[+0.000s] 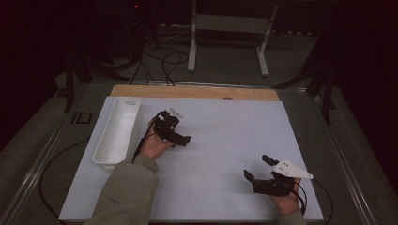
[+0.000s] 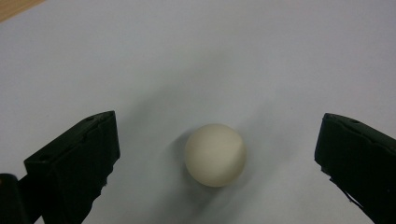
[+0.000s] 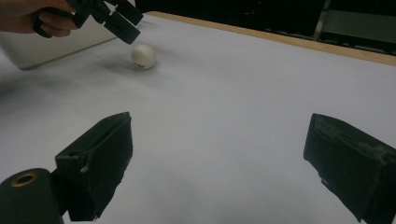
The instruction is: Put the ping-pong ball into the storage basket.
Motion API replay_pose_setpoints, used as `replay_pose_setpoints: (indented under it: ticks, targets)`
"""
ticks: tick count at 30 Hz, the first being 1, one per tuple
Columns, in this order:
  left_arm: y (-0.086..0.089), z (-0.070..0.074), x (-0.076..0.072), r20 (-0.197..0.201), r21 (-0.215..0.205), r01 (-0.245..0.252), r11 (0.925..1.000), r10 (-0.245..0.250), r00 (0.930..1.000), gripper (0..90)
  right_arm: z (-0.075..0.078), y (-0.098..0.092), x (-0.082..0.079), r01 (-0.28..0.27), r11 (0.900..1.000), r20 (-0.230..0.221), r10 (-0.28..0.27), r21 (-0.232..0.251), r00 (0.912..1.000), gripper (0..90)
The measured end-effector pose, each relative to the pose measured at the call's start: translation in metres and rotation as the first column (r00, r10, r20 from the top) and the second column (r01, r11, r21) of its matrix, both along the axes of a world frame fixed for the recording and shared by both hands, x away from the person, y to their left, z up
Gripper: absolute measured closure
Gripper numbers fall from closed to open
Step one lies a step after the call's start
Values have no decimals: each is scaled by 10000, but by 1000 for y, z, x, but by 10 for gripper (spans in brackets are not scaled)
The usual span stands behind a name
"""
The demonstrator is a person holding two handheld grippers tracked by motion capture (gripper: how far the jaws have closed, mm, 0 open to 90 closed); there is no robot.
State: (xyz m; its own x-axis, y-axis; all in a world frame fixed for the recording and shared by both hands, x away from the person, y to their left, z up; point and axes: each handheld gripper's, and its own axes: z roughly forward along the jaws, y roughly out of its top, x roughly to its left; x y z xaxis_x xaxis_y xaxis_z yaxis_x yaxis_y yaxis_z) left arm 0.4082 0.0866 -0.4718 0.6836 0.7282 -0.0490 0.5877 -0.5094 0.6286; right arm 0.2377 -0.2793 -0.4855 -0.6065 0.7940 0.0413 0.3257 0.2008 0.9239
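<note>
Bin: at the far left of the table we see a white bin (image 1: 117,131), long and narrow, running front to back; from here it looks empty.

Left gripper: our left gripper (image 1: 177,136) sits just right of the bin, over the white table sheet (image 1: 225,140). Its jaws stand wide apart and hold nothing.

Ball: a small cream ball (image 2: 215,155) rests on the sheet, apart from both jaws. In the left gripper view it lies between the two jaws, roughly centred, with a clear gap to each side. In the right gripper view the same ball (image 3: 143,56) sits just below and ahead of the left jaw tips.

Key relation: we judge the ball to lie straight down the left gripper's line, inside the open span. Being round, it has no long axis, so no turning of the hand is called for. What the next move needs is a short drop and a squeeze.

Right gripper: our right gripper (image 1: 263,168) rests at the near right of the table, well apart from the ball. Its jaws are also wide and empty.

Nearer hand: the left, clearly; we judge the pick to be its job.

Risk: the ball may roll if one jaw touches first.
</note>
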Motion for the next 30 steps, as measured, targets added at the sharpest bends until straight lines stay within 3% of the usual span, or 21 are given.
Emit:
replay_pose_setpoints:
  ticks: [18, 24, 30]
  targets:
    - [-2, -4, 1, -249, 142, 37, 9999, -34, 9997, 15, -1, 1, 0, -45, 10000, -36, 44, -48, 10000, 78]
    - [-5, -6, 0, -289, 479, 68, 9988, -55, 9996, 36, -1, 1, 0, -43, 10000, -35, 43, -42, 10000, 78]
    - [-7, -8, 0, -302, 548, 32, 9985, -16, 9995, 49, -1, 1, 0, -47, 10000, -32, 47, -52, 10000, 78]
